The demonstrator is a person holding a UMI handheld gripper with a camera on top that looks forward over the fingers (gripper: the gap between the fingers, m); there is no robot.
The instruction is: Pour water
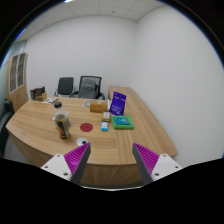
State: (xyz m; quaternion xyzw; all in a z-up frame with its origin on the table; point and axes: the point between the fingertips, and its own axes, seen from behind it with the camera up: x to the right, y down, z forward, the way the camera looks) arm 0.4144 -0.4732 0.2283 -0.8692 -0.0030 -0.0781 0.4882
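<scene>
Two purple-padded fingers stand wide apart, holding nothing; beyond them lies the curved wooden surface. A dark glass jar stands ahead; a purple upright box farther off.

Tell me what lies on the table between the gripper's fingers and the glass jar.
Only bare wooden table lies between the open gripper and the glass jar in the gripper view.

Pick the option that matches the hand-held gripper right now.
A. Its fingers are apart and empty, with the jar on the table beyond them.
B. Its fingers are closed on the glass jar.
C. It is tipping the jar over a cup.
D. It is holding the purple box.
A: the hand-held gripper has its fingers spread with nothing between them, and the glass jar stands upright on the table beyond them.
</scene>
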